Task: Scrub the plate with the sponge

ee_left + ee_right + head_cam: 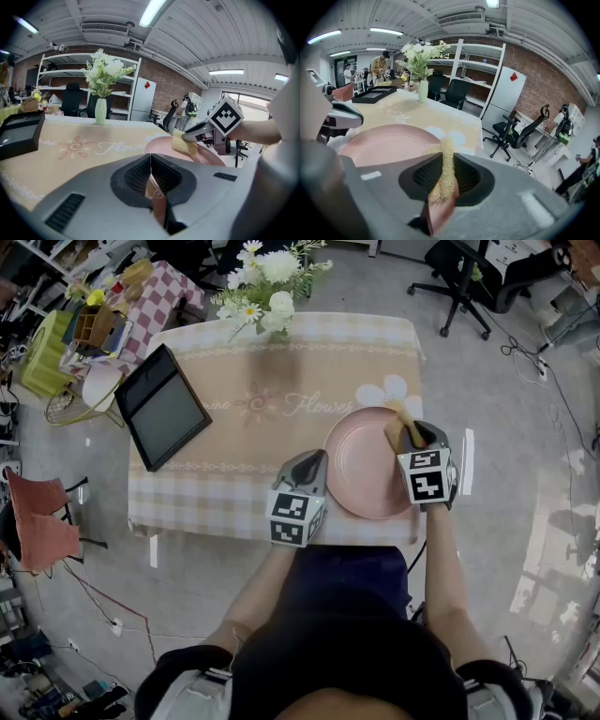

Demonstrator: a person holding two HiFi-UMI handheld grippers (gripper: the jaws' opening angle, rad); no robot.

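Two grippers are engaged: the right gripper [418, 441] has its jaws clamped on the sponge [401, 427], which rests on the plate [361, 470] right of centre on the worktop [234, 437], the left gripper [314, 465] has its jaws closed and empty beside the rim, and scrubbing appears barely begun.

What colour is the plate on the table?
The plate is plain pink, with no pattern. It shows best in the head view.

Head view: taken steeply down over table [246, 432]. Gripper views: set low, facing across it (plate [361, 472] shared).
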